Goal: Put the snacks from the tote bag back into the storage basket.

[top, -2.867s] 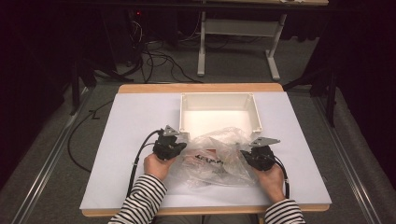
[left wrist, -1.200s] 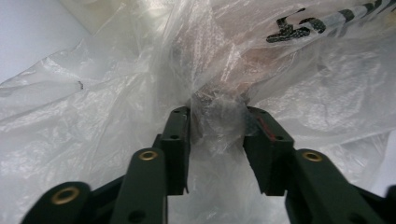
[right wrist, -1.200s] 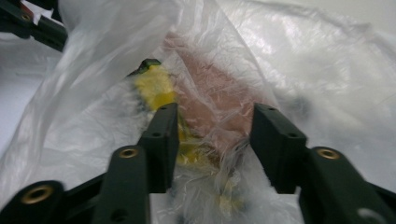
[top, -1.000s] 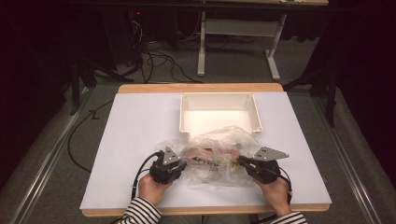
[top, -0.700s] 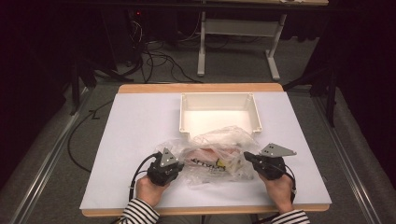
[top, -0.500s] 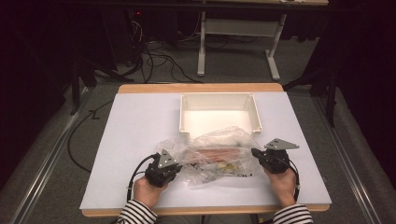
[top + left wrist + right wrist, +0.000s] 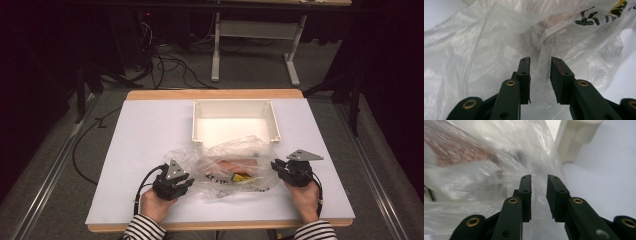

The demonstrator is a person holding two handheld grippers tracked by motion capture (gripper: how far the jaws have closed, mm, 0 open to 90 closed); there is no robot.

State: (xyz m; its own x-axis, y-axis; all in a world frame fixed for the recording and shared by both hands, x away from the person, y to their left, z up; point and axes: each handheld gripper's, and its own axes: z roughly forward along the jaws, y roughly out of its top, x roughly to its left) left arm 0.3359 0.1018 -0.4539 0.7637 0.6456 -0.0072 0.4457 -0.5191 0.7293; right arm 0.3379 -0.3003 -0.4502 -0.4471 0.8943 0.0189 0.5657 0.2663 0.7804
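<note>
A crumpled clear plastic bag [image 7: 235,167] lies on the white table top, with a pinkish-orange item and a yellow one inside and black print on its film [image 7: 589,18]. My left gripper [image 7: 189,181] is at the bag's left end and my right gripper [image 7: 275,166] at its right end. Both pairs of jaws have just been opening. In the left gripper view the left gripper [image 7: 541,61] stands a little apart, with loose film running through the gap. The right gripper [image 7: 539,178] shows the same small gap, with the bag's edge between the pads and nothing pinched.
An empty white rectangular tray [image 7: 234,103] stands just behind the bag, and its corner [image 7: 576,137] shows in the right gripper view. The white mat [image 7: 150,130] covers the wooden table. Cables trail from each gripper, and a desk frame stands on the floor beyond.
My right hand has shifted slightly to the right. The bag has settled lower and flatter between the two grippers. My left hand has hardly moved.
</note>
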